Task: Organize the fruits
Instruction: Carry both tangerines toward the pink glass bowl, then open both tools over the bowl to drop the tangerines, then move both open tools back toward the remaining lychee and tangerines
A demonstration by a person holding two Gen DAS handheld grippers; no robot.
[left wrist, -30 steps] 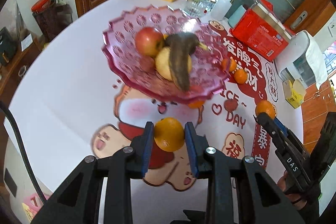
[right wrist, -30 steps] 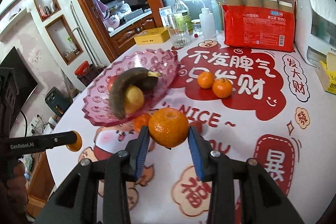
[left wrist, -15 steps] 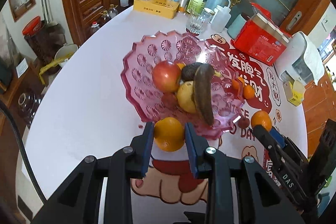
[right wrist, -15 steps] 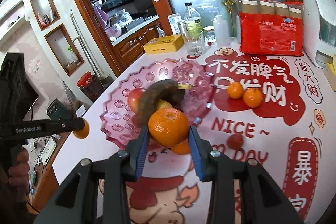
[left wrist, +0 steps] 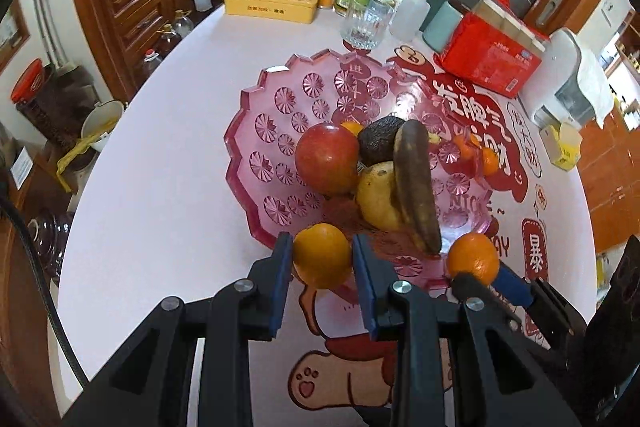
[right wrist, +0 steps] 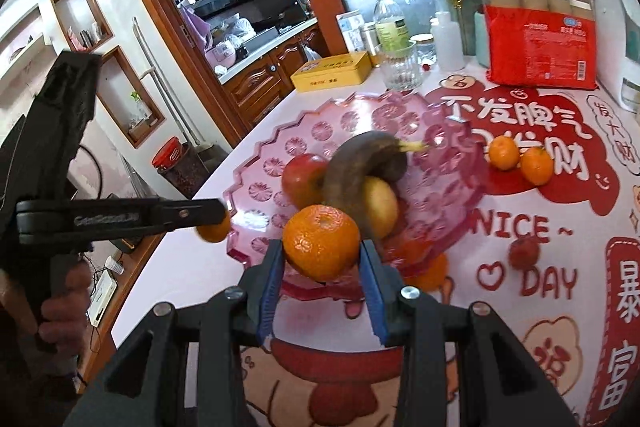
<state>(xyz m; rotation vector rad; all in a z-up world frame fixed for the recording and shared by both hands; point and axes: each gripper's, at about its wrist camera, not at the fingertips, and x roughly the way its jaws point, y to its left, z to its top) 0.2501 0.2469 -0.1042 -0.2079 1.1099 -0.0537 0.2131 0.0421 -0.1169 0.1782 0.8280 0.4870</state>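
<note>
A pink glass fruit bowl [left wrist: 276, 115] [right wrist: 256, 187] holds a red apple [left wrist: 326, 159], a yellow fruit [left wrist: 376, 197], a dark avocado [left wrist: 378, 143] and a brown banana [left wrist: 416, 187]. My left gripper [left wrist: 322, 259] is shut on an orange [left wrist: 322, 255] at the bowl's near rim. My right gripper [right wrist: 322, 255] is shut on a mandarin [right wrist: 320, 241], held above the bowl's near rim. The right gripper and its mandarin [left wrist: 474, 259] also show in the left wrist view. The left gripper [right wrist: 214, 223] shows in the right wrist view.
Two mandarins [right wrist: 520, 157] and a small red fruit [right wrist: 524, 253] lie on the red printed tablecloth [right wrist: 560, 211]. Another orange [right wrist: 430, 273] sits under the bowl's edge. A glass [left wrist: 366, 25], bottles, a yellow box [left wrist: 272, 3] and a red pack [left wrist: 492, 61] stand at the back.
Both grippers have moved forward with their fruit, from over the tablecloth to the bowl's near rim. The bowl and its fruit now look larger and closer.
</note>
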